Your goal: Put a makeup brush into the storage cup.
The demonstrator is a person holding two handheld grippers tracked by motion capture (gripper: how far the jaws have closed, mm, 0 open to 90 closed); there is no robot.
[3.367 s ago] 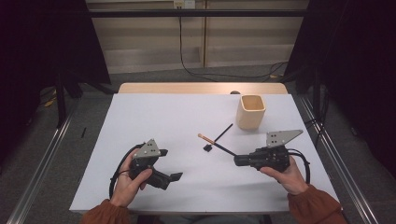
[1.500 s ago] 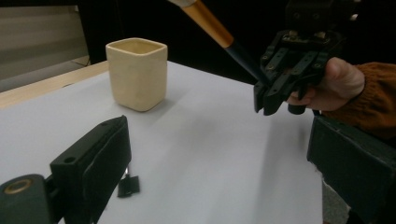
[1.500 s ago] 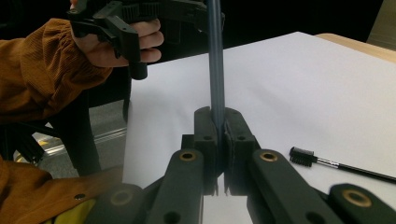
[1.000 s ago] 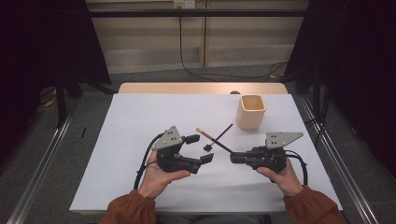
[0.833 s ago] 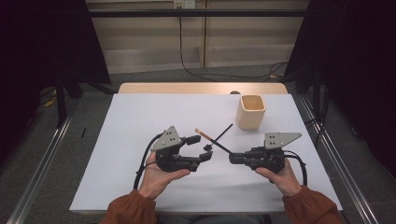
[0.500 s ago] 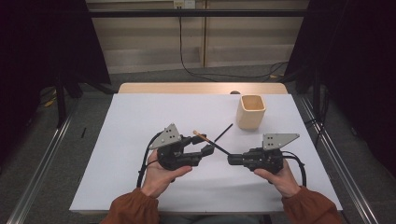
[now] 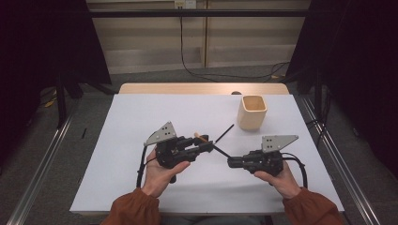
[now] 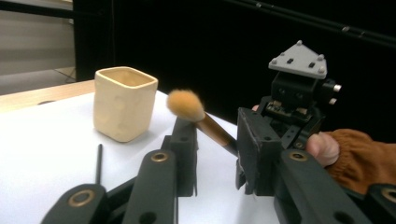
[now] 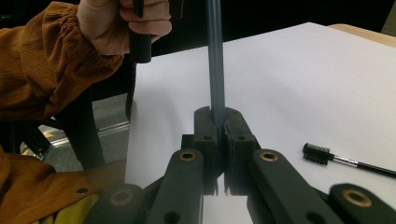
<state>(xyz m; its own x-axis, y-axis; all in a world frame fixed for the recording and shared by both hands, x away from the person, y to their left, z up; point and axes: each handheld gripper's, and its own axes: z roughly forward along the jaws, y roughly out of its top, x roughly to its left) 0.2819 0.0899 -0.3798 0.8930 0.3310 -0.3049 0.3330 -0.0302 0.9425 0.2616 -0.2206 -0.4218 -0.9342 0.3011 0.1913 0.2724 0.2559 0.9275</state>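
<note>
No brand, label or writing can be read on anything here. The right gripper (image 7: pixel 231 162) has its fingers (image 9: pixel 205 140) clamped together on the dark handle end of a makeup brush (image 8: pixel 201 116), which runs straight out from between them toward the left gripper (image 7: pixel 210 145). In the left gripper view the brush's orange tuft stands just above the tip of one finger (image 8: pixel 184 144), and its brown ferrule slants down into the gap toward the other finger; the left fingers have just been closing with the brush between them, but whether the pads already press on it cannot be told. Beyond the left fingertips, and well apart from them, a cream square cup (image 8: pixel 123 102) stands upright on the white table (image 7: pixel 141 112), with open white surface all around it. A thin black stick (image 7: pixel 224 133) lies flat between the cup and the left fingers. To one side of the right fingers, near but not touching, a small black spoolie brush (image 9: pixel 345 158) lies on the table. Both grippers hang over the middle of the table, away from its near edge, with bare room to either side of them
</note>
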